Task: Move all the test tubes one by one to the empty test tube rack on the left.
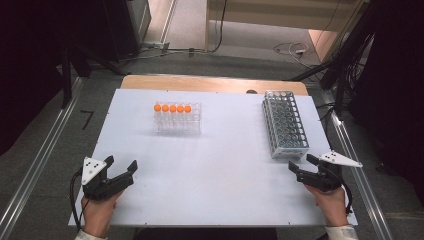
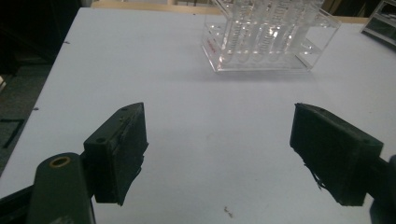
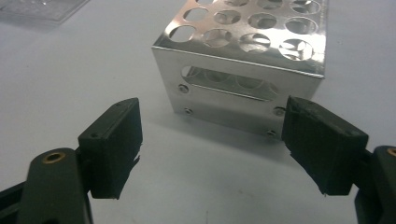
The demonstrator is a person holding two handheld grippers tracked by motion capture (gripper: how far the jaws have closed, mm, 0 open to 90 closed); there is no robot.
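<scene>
the right tongs [image 1: 303, 165] hover spread and empty just short of the near end of the metal rack [image 1: 285, 124], which lies directly ahead of them on the tabletop [image 1: 215, 165], its long axis running away from the person; in the right gripper view its end wall [image 3: 233, 91] sits between the 2 jaws but beyond them. the left tongs [image 1: 120, 167], also spread and empty, point toward the clear rack [image 1: 178, 119] of 5 orange-capped tubes [image 1: 172, 108], well apart. the right hand is nearer its rack.

The tube holder [image 1: 178, 119] stands left of the perforated rack [image 1: 285, 125] on the table [image 1: 210, 170].
</scene>
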